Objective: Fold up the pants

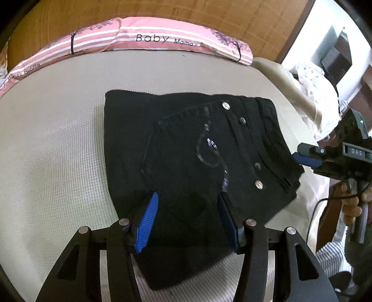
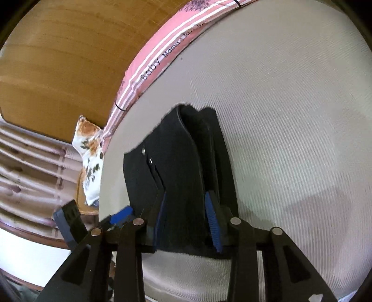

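Observation:
Black pants [image 1: 186, 151] lie folded into a compact stack on the beige mattress [image 1: 58, 139], waistband and metal buttons toward the right. My left gripper [image 1: 188, 220] hovers over the stack's near edge with its blue pads wide apart; black fabric shows below the gap, and nothing is pinched. My right gripper [image 1: 307, 160] sits at the waistband corner on the right, held by a hand. In the right wrist view the layered pants [image 2: 176, 174] run away from my right gripper [image 2: 186, 220]. Its fingers stand apart, with the stack's near edge between them. The left gripper [image 2: 121, 215] shows at lower left.
A pink striped pillow [image 1: 139, 39] lies along the wooden headboard [image 1: 162, 14] at the far side. A floral cushion [image 2: 89, 148] sits off the mattress corner. A white spotted cloth [image 1: 311, 79] and dark furniture are beyond the bed's right edge. Bare mattress [image 2: 290, 139] surrounds the pants.

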